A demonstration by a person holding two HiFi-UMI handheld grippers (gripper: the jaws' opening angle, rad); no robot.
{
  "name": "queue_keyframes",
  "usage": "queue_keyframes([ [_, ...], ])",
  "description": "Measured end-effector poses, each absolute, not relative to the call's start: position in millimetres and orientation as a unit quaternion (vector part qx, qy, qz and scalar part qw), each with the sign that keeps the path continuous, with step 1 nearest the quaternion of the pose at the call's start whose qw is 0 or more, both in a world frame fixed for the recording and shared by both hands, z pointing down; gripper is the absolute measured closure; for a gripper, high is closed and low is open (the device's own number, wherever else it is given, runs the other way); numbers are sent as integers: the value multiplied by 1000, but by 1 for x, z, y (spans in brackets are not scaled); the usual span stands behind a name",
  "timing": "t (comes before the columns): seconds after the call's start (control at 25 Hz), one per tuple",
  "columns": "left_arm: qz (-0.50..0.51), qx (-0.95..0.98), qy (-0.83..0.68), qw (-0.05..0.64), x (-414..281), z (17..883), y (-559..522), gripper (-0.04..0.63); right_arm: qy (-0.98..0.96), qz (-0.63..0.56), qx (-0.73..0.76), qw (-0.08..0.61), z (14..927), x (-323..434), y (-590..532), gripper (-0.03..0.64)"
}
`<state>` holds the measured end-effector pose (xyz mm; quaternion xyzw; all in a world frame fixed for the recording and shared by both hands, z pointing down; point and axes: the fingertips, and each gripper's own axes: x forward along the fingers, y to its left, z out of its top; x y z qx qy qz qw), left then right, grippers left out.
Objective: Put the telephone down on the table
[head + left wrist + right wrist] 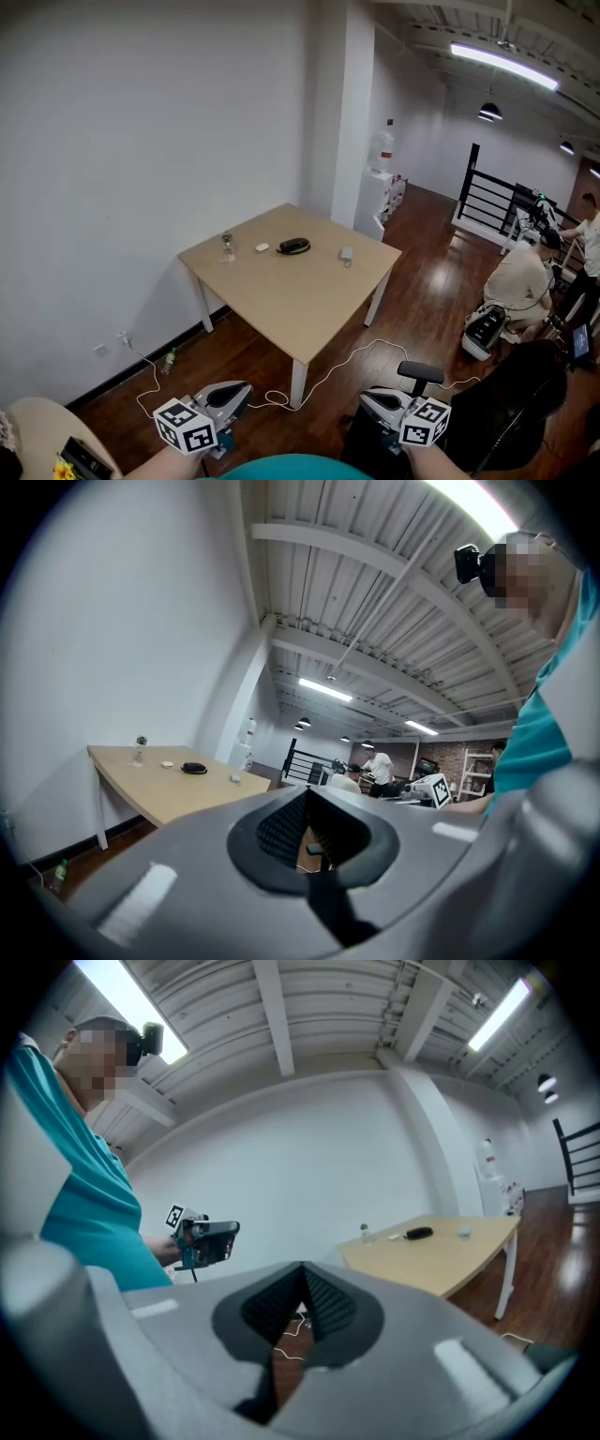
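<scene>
Wooden table (309, 314) with clear bottle (227, 246), black telephone (293, 247), left gripper (307, 793) and right gripper (302, 1269) closed, empty

One table (291, 305), four small things on it: clear bottle (227, 246), white bit (262, 247), telephone (293, 246), grey piece (346, 253). Two grippers: left gripper (244, 390), right gripper (367, 399). One floor cable (330, 369).

Teal shirt (281, 467) at lower centre; grey-and-black left claw (232, 389) and right claw (377, 397) carry white, black-patterned marker cubes (185, 425).
</scene>
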<state>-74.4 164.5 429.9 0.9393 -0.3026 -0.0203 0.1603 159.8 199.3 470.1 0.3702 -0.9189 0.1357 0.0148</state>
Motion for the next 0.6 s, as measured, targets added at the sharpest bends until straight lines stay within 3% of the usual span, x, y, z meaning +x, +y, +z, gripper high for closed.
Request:
queue_keyframes([
  [0.6,-30,938,-307,160,-94,431,167,589,-923,121,363,32,465,143,203,615],
])
